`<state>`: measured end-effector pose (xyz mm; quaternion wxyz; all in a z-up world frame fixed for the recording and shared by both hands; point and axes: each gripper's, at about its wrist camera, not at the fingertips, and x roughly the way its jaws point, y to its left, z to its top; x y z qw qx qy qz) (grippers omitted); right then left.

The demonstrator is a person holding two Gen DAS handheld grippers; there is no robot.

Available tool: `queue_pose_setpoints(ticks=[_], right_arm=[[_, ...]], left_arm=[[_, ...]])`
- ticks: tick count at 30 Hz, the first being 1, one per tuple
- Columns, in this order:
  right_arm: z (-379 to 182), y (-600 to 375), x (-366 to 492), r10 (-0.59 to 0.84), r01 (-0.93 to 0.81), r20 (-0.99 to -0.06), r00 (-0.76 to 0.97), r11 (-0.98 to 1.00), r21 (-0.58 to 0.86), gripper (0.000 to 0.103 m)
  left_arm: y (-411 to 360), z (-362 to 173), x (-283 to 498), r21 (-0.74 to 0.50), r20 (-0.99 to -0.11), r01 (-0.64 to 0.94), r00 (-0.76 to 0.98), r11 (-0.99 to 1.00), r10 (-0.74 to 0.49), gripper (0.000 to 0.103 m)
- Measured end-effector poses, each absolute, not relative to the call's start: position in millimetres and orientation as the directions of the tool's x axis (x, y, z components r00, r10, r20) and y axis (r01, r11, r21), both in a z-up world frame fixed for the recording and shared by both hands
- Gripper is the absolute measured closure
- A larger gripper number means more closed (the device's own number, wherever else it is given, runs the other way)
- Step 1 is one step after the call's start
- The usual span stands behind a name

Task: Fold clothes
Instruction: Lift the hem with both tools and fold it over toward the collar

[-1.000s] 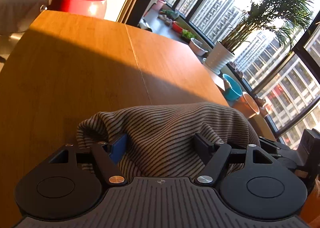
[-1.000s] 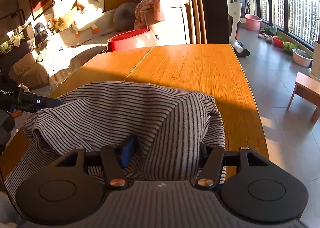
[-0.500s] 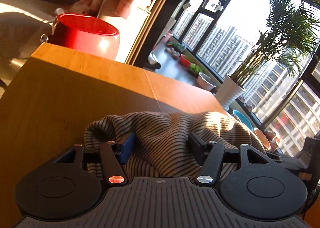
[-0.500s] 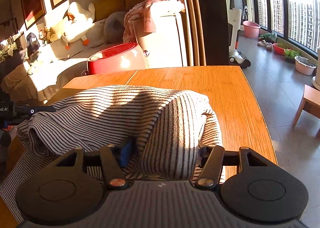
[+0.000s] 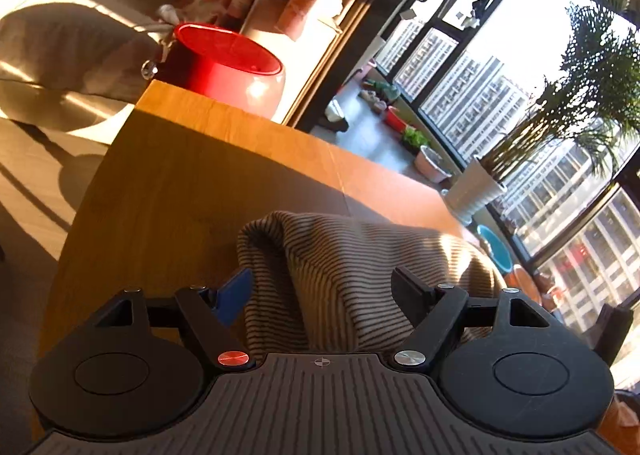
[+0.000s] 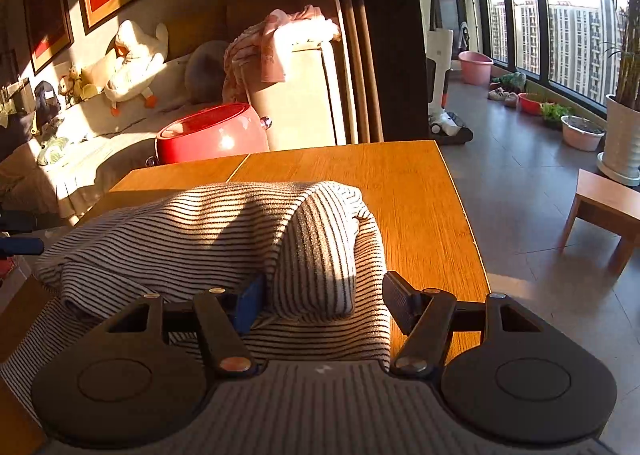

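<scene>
A grey-and-white striped garment [image 5: 360, 255] lies bunched in a raised fold on the wooden table [image 5: 180, 183]. My left gripper [image 5: 320, 291] is open, and the garment's folded edge rises between its fingers. In the right wrist view the same garment [image 6: 200, 223] forms a long hump across the table [image 6: 360, 167]. My right gripper [image 6: 320, 295] is open around a rolled end of it. That roll rests against the blue left pad, and a gap shows beside the right finger. A lower layer of cloth lies flat under both fingers.
A red pot [image 6: 212, 135] stands just beyond the table's far edge, with a sofa and a pink cloth heap behind it. To the right are a low wooden stool [image 6: 604, 207], floor basins and a potted palm [image 5: 472, 191] by the windows. Bare tabletop stretches ahead of the garment.
Both views have sunk lower and moved forward, so the table's far edge and the red pot look nearer. The garment's hump stays between the fingers, and the finger spacing is unchanged.
</scene>
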<state>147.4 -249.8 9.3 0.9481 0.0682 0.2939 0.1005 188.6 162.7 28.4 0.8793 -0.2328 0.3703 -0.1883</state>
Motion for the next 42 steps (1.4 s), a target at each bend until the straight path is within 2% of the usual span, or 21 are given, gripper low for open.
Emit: queue_pose_setpoints(ticks=[4,7,12,15,17,18,19,20,21,22,23,25,29,31,35,38,39,42], right_arm=[[23,-258,145,0.279,-0.163,-0.497,0.822,0.951,0.265,0.038],[15,-253,158,0.287,-0.164,-0.512,0.809,0.948,0.272,0.035],[-9,-239,179,0.305,-0.167,-0.552,0.776,0.943,0.288,0.035],[-13,-232,182,0.3,-0.177,-0.556,0.775,0.948,0.265,0.038],[-12,-230,182,0.294,-0.183,-0.556,0.777,0.951,0.247,0.046],[-12,-229,181,0.29,-0.187,-0.556,0.778,0.954,0.236,0.049],[-9,-226,179,0.293,-0.199,-0.549,0.783,0.954,0.225,0.061],[-3,-225,176,0.297,-0.21,-0.538,0.789,0.953,0.218,0.071],[4,-224,173,0.301,-0.222,-0.526,0.796,0.952,0.211,0.074],[11,-222,170,0.306,-0.233,-0.514,0.802,0.951,0.203,0.078],[18,-221,166,0.311,-0.244,-0.501,0.808,0.95,0.196,0.083],[41,-224,152,0.342,-0.272,-0.453,0.823,0.938,0.214,0.085],[74,-235,116,0.394,-0.311,-0.384,0.835,0.914,0.262,0.085],[75,-241,99,0.393,-0.308,-0.386,0.835,0.914,0.264,0.085],[46,-250,91,0.33,-0.235,-0.457,0.826,0.939,0.253,0.084],[8,-247,104,0.268,-0.175,-0.559,0.785,0.961,0.215,0.083],[-3,-246,108,0.255,-0.158,-0.596,0.761,0.964,0.212,0.081],[-5,-249,100,0.267,-0.182,-0.604,0.751,0.963,0.199,0.079]], left_arm=[[134,13,206,-0.559,-0.616,0.137,0.592,0.818,-0.52,0.018],[120,4,211,-0.519,-0.636,0.141,0.595,0.843,-0.491,0.017],[97,-9,219,-0.451,-0.667,0.147,0.6,0.88,-0.442,0.017],[98,-11,220,-0.454,-0.66,0.152,0.604,0.878,-0.447,0.019],[99,-12,220,-0.461,-0.652,0.154,0.609,0.874,-0.451,0.028],[101,-12,220,-0.465,-0.648,0.152,0.612,0.872,-0.452,0.038],[102,-12,220,-0.468,-0.645,0.15,0.616,0.871,-0.453,0.048],[102,-11,218,-0.466,-0.641,0.151,0.621,0.872,-0.45,0.053],[103,-5,214,-0.464,-0.632,0.159,0.63,0.871,-0.451,0.06],[104,2,210,-0.463,-0.621,0.167,0.64,0.87,-0.453,0.063],[105,8,206,-0.462,-0.61,0.175,0.649,0.869,-0.455,0.063],[107,23,196,-0.462,-0.586,0.192,0.667,0.866,-0.461,0.064],[112,46,165,-0.458,-0.561,0.236,0.671,0.857,-0.485,0.063],[112,49,147,-0.449,-0.567,0.253,0.661,0.857,-0.492,0.061],[108,18,135,-0.429,-0.632,0.217,0.621,0.877,-0.463,0.06],[104,-12,137,-0.378,-0.686,0.176,0.606,0.909,-0.402,0.057],[105,-13,134,-0.371,-0.677,0.183,0.618,0.91,-0.4,0.056],[109,-1,127,-0.343,-0.672,0.181,0.639,0.922,-0.375,0.051]])
